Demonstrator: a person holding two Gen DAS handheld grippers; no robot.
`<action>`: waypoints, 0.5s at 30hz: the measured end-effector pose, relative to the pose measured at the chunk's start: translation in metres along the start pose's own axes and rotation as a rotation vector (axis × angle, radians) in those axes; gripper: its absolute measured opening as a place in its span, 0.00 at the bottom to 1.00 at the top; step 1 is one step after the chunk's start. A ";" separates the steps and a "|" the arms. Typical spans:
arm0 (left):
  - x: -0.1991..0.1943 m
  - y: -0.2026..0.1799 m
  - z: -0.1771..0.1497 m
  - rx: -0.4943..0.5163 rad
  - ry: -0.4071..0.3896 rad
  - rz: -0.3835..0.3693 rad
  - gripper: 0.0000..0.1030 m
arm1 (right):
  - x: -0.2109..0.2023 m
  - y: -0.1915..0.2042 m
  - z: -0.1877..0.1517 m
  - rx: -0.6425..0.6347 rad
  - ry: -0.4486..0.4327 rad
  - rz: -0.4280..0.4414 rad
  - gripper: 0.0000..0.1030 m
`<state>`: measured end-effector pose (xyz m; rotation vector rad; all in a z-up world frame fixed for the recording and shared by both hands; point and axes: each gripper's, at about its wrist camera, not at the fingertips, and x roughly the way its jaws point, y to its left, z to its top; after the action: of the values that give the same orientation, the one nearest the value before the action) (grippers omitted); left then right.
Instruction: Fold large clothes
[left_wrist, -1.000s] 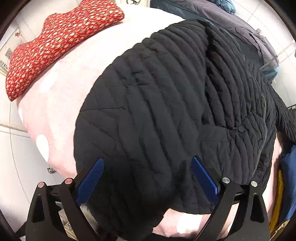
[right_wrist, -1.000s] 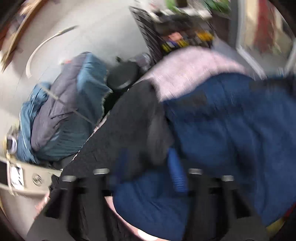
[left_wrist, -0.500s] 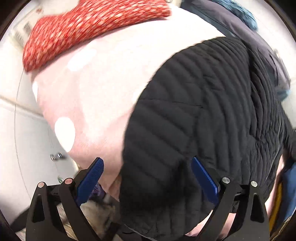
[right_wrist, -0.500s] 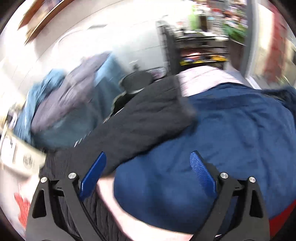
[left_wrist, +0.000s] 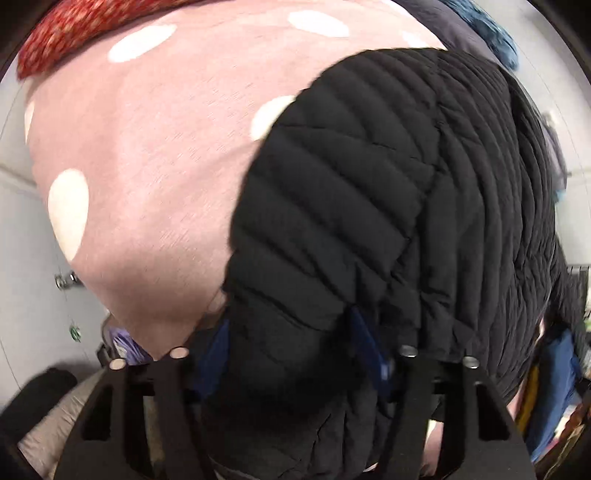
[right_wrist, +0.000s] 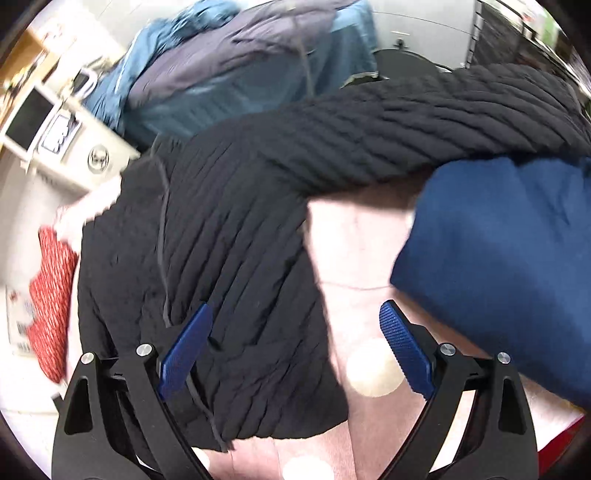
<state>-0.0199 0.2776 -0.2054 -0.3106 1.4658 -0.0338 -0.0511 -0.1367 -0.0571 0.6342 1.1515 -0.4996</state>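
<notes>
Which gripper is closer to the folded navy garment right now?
Right. The right gripper hangs open above the black quilted jacket, with the navy garment just beyond its outer finger. The left gripper is bunched into the jacket's far edge.

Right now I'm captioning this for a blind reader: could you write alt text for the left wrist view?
The left tool has just been closing, its blue pads pinching a fold at the edge of a black quilted jacket. The jacket lies on a pink blanket with white dots, with a red patterned cushion beyond.

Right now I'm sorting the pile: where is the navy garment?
In the right wrist view, the navy garment lies right of the black quilted jacket, on the pink dotted cover.
</notes>
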 end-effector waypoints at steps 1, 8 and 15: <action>-0.001 -0.002 0.001 0.017 0.003 -0.002 0.45 | 0.002 0.002 -0.003 -0.010 0.007 -0.007 0.88; -0.056 -0.033 0.022 0.168 -0.121 0.141 0.10 | 0.017 -0.006 -0.024 0.000 0.072 -0.056 0.88; -0.173 -0.050 0.121 0.307 -0.499 0.459 0.08 | 0.026 -0.017 -0.045 0.046 0.114 -0.076 0.88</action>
<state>0.0878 0.2886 -0.0170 0.2594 0.9868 0.1764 -0.0840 -0.1191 -0.0972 0.6674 1.2787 -0.5617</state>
